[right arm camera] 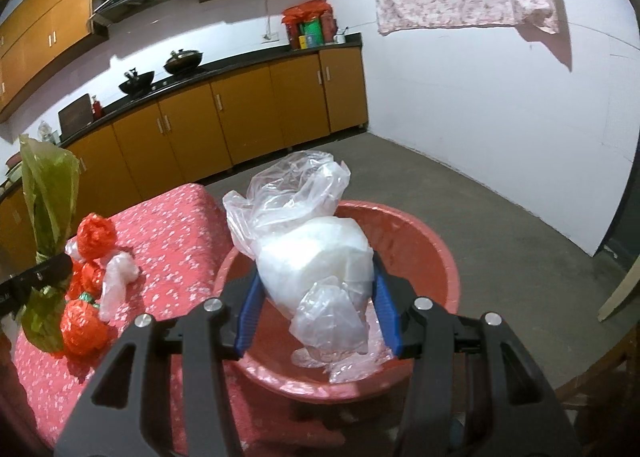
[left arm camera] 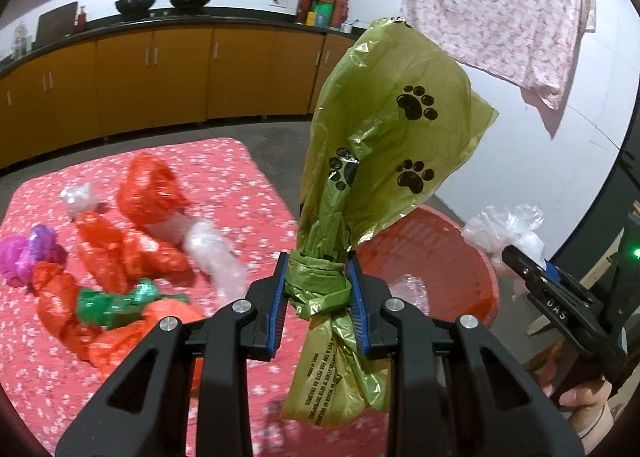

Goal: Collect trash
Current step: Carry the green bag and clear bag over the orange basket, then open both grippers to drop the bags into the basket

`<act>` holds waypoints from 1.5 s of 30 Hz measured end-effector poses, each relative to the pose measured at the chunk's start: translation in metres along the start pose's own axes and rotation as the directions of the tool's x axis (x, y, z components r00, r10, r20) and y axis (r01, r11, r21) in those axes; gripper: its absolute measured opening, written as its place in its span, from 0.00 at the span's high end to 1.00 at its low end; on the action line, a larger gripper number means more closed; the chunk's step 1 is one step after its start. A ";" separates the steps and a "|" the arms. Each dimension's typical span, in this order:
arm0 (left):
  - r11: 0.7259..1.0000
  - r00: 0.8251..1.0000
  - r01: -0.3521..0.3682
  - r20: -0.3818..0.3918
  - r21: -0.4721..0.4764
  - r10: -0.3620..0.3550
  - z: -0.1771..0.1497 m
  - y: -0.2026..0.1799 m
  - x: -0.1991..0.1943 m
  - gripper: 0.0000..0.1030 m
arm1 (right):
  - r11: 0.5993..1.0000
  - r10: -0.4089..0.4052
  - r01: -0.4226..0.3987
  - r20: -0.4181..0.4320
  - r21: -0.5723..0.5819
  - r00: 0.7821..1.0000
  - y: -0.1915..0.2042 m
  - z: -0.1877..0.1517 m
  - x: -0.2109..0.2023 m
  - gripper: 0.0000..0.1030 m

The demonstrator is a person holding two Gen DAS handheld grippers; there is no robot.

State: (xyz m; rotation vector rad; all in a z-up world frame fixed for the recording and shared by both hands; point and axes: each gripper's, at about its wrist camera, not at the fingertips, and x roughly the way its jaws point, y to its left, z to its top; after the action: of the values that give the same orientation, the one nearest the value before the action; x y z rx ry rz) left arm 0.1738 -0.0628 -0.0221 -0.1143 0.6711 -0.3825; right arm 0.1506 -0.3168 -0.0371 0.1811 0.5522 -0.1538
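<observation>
**Two knotted bags held over the table, the basin waiting below**

The left gripper [left arm camera: 318,297] is clenched on the knot of an olive-green paw-print bag [left arm camera: 396,129], whose loose mouth stands up above the blue pads [left arm camera: 357,297] while its printed tail hangs beneath them. The right gripper [right arm camera: 316,305] is clamped around a clear plastic bag with a white lump inside [right arm camera: 316,257], and holds it directly above the red plastic basin [right arm camera: 432,253], which sits at the table's edge. Some clear film already lies in the basin's bottom.

The step in hand appears to be dropping both bundles into the basin. The right one is well placed: opening the jaws there should let it fall inside the rim. A low release would be wise, since light film drifts and can catch on a pad. The left bag is beside the basin rather than over it, judging from the left wrist view, so it should be carried across until its hanging tail clears the rim before the jaws part. The tall upper flap may snag on the right gripper if both crowd the basin together; going one at a time looks safer.

On the pink floral tablecloth [left arm camera: 240,185] more trash waits: several red bags [left arm camera: 150,189], a green bundle [left arm camera: 116,303], a purple one [left arm camera: 28,253] and a clear one [left arm camera: 216,257].
</observation>
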 end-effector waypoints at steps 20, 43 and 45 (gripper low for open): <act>0.991 0.991 0.110 -0.079 0.075 -0.104 0.008 -0.071 0.064 0.73 | 0.998 -0.043 0.043 0.011 0.051 0.999 -0.031 0.014 0.022 0.53; 0.980 0.977 0.156 -0.166 0.120 -0.135 0.010 -0.101 0.120 0.71 | 0.995 0.006 -0.008 0.019 0.099 1.000 -0.052 0.033 0.047 0.44; 0.981 0.976 0.156 -0.172 0.116 -0.135 0.010 -0.100 0.122 0.68 | 0.994 0.012 -0.014 0.019 0.110 1.000 -0.054 0.033 0.047 0.43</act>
State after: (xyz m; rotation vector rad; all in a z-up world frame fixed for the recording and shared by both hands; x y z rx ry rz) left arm 0.2366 -0.2015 -0.0636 -0.0088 0.8007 -0.5803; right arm 0.1962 -0.3813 -0.0417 0.2898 0.5251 -0.1733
